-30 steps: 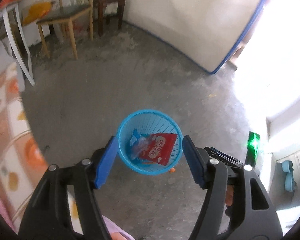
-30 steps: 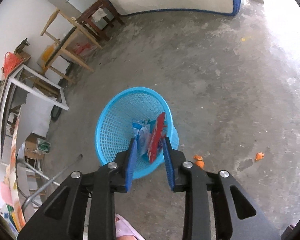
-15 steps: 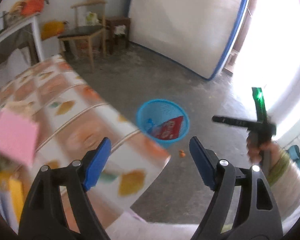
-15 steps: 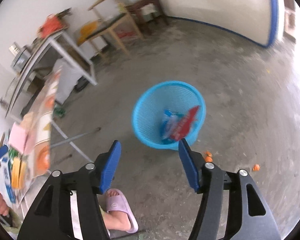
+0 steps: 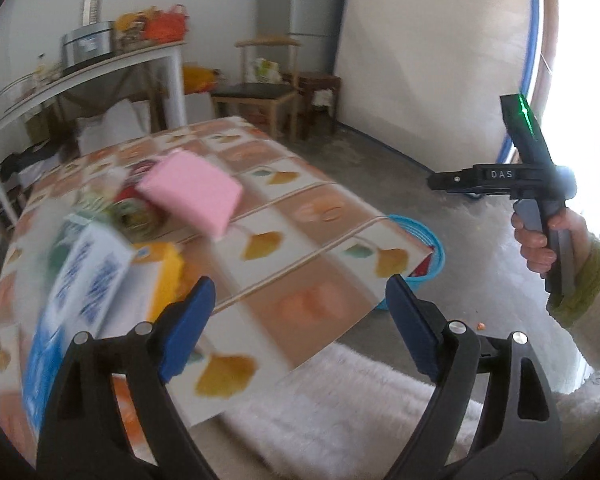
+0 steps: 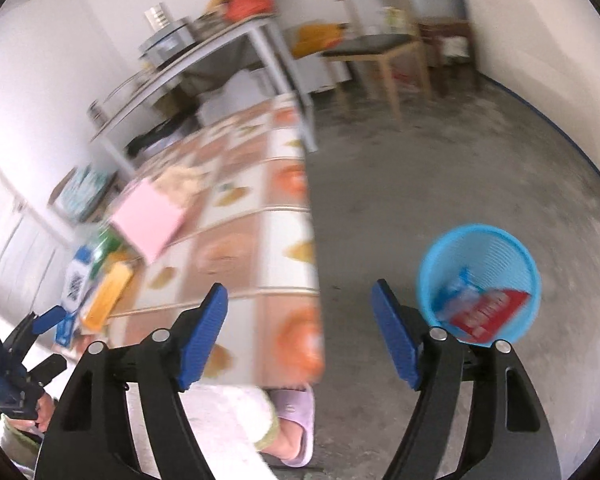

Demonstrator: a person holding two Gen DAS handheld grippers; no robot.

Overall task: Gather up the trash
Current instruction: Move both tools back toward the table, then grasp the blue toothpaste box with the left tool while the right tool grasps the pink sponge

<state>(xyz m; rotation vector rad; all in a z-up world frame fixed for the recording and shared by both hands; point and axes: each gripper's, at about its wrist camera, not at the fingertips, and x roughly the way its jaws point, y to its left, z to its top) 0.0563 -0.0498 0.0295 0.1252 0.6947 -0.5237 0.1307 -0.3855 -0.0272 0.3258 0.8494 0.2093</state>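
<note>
The blue mesh basket (image 6: 500,252) stands on the concrete floor at the right of the right wrist view. A red wrapper (image 6: 488,314) and a blue-white wrapper (image 6: 456,296) lie inside it. My right gripper (image 6: 300,300) hangs above the table's corner, jaws opening, with nothing between them. My left gripper (image 5: 300,300) is over the patterned tablecloth (image 5: 308,240), jaws also opening and empty. Blurred on the table lie a pink pack (image 5: 192,192), a white and blue carton (image 5: 88,280) and a yellow box (image 5: 162,272). The table corner hides most of the basket (image 5: 434,246) in the left wrist view.
A hand in a green cuff (image 5: 540,240) grips the other tool at the right. An orange scrap (image 5: 480,325) lies on the floor. A foot in a lilac slipper (image 6: 296,412) stands by the table. A wooden chair (image 5: 260,96) and a metal shelf table (image 5: 100,68) stand behind.
My right gripper's jaws opened and left the red wrapper in the basket, then it rose. Both views swung away from the basket toward the table. My left jaws widened a little.
</note>
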